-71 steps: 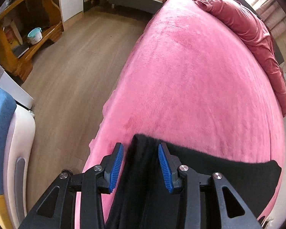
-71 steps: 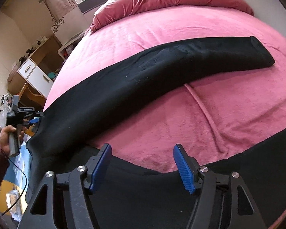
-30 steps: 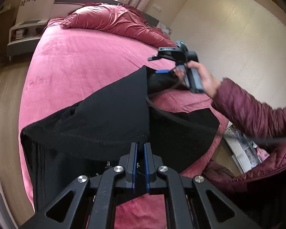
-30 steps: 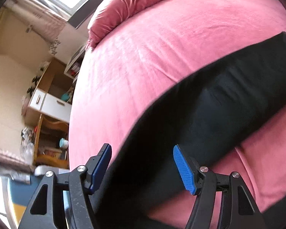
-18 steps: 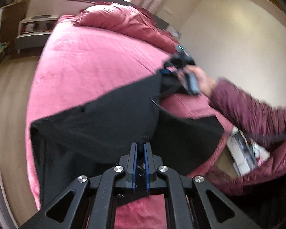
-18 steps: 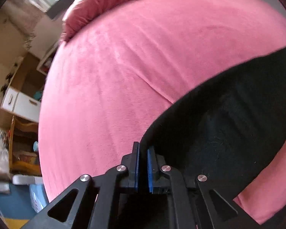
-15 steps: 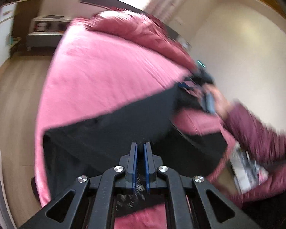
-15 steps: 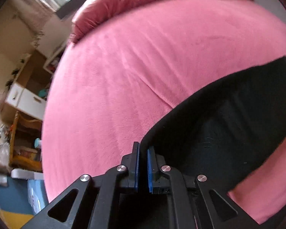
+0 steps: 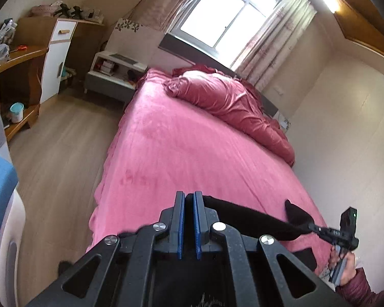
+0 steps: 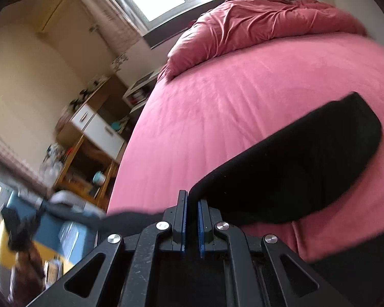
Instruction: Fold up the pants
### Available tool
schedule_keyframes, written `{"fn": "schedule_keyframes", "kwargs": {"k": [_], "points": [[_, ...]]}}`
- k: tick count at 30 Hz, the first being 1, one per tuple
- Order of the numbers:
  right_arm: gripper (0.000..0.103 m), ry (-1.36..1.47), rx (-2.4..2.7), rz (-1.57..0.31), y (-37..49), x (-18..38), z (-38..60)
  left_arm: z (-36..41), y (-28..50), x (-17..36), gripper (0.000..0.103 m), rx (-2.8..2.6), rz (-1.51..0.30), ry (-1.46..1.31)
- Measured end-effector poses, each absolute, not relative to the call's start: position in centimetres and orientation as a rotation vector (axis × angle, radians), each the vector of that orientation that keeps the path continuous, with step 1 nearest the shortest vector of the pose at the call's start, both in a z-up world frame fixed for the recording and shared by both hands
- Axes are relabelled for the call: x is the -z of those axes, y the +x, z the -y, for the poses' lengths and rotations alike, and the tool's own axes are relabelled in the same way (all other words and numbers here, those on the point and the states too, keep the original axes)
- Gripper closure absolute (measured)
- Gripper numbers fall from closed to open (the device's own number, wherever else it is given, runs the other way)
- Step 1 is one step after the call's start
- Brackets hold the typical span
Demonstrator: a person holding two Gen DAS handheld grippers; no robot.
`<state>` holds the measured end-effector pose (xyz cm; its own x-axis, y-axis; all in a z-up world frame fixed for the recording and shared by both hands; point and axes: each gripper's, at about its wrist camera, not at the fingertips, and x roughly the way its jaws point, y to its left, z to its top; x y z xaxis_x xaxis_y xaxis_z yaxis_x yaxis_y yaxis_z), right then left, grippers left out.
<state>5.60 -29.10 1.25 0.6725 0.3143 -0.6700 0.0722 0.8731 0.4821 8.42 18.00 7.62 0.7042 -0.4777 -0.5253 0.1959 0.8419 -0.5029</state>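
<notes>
Pink bed (image 9: 181, 153) by a bright window, with black pants (image 10: 294, 168) held up off it between two grippers.

Both pairs of blue fingers are pressed nearly together, each pinching a thin edge of the cloth: the left gripper (image 9: 188, 223) grips the dark fabric that runs off to its right, and the right gripper (image 10: 191, 223) grips the fabric that runs off to its left. From the left gripper the pants stretch in a long taut band low across the foot of the bed, their long axis crosswise to it, to the other gripper at the right edge of that view. In the right wrist view one leg bends away to the right and lies on the cover, its rounded end pointing toward the rumpled duvet (image 10: 263, 18).
</notes>
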Motion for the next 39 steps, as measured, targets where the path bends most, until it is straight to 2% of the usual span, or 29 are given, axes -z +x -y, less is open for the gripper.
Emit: {"fn": "schedule_keyframes", "kwargs": {"k": [5, 9, 15, 21, 28, 31, 33, 35, 36, 37, 39], "points": [[0.096, 0.473, -0.175, -0.917, -1.1, 2.5, 27.3, -17.6, 4.8, -5.5, 0.097, 0.391, -0.755, -0.407], [0.096, 0.465, -0.174, -1.015, -3.9, 6.7, 26.5, -18.2, 2.2, -1.2, 0.097, 0.337, -0.854, -0.409], [0.096, 0.453, -0.158, -1.113, -5.8, 11.5, 26.3, -19.8, -0.3, 4.8, 0.097, 0.249, -0.98, -0.48], [0.096, 0.353, -0.167, -1.173, -6.6, 13.2, 25.5, -20.4, -0.9, 7.6, 0.097, 0.193, -1.075, -0.479], [0.097, 0.331, -0.176, -1.23, -7.0, 15.0, 25.7, -21.5, -0.9, 7.5, 0.094, 0.109, -1.143, -0.462], [0.097, 0.339, -0.203, -1.232, -6.7, 15.0, 25.5, -22.5, -1.1, 5.2, 0.083, 0.049, -1.083, -0.459], [0.096, 0.336, -0.193, -1.233, -6.8, 14.8, 26.0, -22.1, -0.8, 3.7, 0.083, 0.056, -1.046, -0.442], [0.092, 0.345, -0.175, -1.217, -6.8, 14.1, 26.5, -20.2, -0.4, 1.8, 0.083, 0.084, -0.993, -0.38], [0.082, 0.351, -0.164, -1.208, -7.0, 13.4, 26.9, -19.2, -0.3, 1.1, 0.082, 0.11, -0.972, -0.357], [0.065, 0.355, -0.151, -1.196, -7.0, 12.6, 27.2, -17.5, 0.0, 0.3, 0.082, 0.158, -0.949, -0.329], [0.05, 0.339, -0.115, -1.161, -7.4, 10.9, 28.4, -14.6, 0.4, -0.2, 0.079, 0.243, -0.934, -0.282]]}}
